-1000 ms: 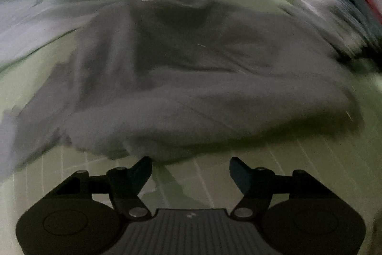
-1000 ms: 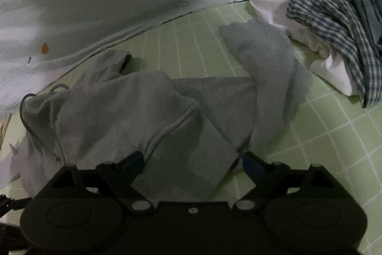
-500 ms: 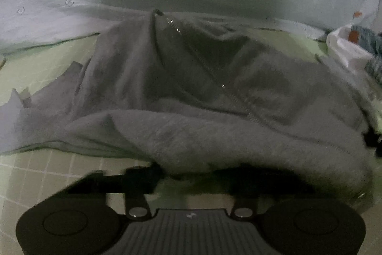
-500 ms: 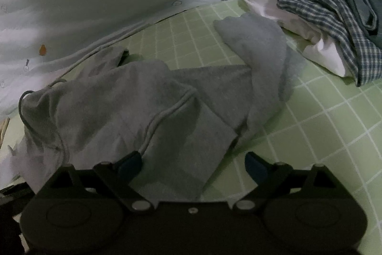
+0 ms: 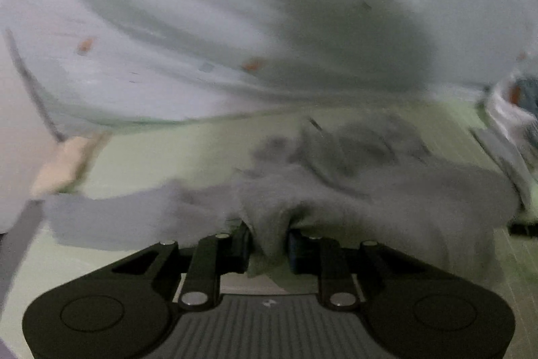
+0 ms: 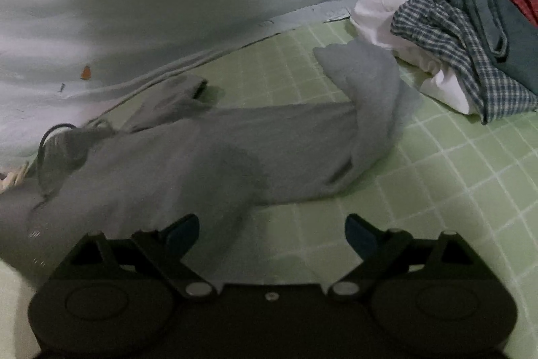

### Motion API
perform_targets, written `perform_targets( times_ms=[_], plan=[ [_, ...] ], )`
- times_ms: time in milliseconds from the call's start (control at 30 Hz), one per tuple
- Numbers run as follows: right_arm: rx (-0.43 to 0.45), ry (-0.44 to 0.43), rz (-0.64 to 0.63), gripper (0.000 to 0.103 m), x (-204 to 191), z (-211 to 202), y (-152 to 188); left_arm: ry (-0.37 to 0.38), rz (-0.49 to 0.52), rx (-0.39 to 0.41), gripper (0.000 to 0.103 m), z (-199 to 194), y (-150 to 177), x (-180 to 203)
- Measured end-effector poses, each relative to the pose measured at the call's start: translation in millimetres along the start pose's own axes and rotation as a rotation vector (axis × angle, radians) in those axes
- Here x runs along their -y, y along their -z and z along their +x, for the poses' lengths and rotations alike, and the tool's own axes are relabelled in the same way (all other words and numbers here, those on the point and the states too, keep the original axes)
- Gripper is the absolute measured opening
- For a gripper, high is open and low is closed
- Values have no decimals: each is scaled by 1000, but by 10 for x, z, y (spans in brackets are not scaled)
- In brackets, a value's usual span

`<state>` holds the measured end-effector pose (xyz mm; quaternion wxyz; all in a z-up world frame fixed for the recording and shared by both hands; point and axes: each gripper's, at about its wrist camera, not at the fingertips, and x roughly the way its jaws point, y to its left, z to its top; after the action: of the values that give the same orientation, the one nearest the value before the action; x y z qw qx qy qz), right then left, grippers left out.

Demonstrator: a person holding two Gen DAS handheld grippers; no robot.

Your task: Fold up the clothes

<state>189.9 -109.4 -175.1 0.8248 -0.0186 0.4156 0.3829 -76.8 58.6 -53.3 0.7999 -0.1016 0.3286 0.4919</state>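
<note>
Folding has hardly begun: the left gripper [image 5: 268, 241] is closing on a bunch of the grey hoodie [image 6: 208, 150], which lies crumpled just ahead of the empty, spread right gripper [image 6: 272, 232]; unfolded clothes pile [image 6: 464, 22] waits beyond.

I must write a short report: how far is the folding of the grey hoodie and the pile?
Done: nothing looks folded; the hoodie lies crumpled on the green mat. In hand: the left gripper pinches a bunch of hoodie fabric, jaws closing; the right gripper is open and empty. Left: the hoodie and the pile.
</note>
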Motion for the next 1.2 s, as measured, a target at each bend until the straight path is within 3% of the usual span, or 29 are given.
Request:
perform_targets(
  times_ms=[100, 200, 267, 333, 433, 667, 700, 733, 767, 833, 867, 967, 1033, 1133, 1200],
  plan=[
    [11, -1, -10, 94, -169, -148, 137, -49, -37, 38, 23, -151, -117, -413],
    [11, -3, -21, 94, -375, -231, 297, -83, -46, 61, 29, -62, -57, -662],
    [-11, -16, -33, 94, -538, -221, 429, -58, -22, -38, 33, 132, 54, -779],
    [-35, -37, -48, 94, -726, -208, 570, -29, -30, -120, 53, 267, 208, -891],
    [-59, -88, -46, 95, -968, -212, 790, -2, -76, -186, 73, 311, 467, -1062],
    [-165, -175, -64, 93, -1456, -94, 1174, 59, -119, -316, 73, 402, 936, -1385],
    [-175, -190, -69, 91, -1523, -80, 1206, 60, -127, -325, 73, 396, 972, -1446],
    [-186, -209, -73, 78, -1567, -57, 1227, 60, -135, -331, 73, 396, 1009, -1490],
    [-197, -227, -77, 49, -1609, -36, 1243, 62, -142, -333, 73, 398, 1026, -1532],
    [-206, -246, -73, 15, -1666, -27, 1248, 66, -156, -331, 73, 394, 1053, -1600],
    [-187, -249, -68, 11, -1677, -58, 1232, 67, -161, -330, 73, 410, 1055, -1633],
    [-21, -224, -31, 10, -1623, -293, 1101, 71, -179, -317, 73, 435, 1045, -1724],
    [25, -129, 42, 10, -1456, -345, 1004, 82, -179, -303, 74, 456, 1038, -1753],
    [-13, 48, -46, 11, -1361, -234, 975, 138, -143, -306, 76, 553, 1021, -1715],
    [-41, 102, -76, 11, -1317, -179, 996, 189, -114, -310, 76, 618, 1015, -1669]
  ],
)
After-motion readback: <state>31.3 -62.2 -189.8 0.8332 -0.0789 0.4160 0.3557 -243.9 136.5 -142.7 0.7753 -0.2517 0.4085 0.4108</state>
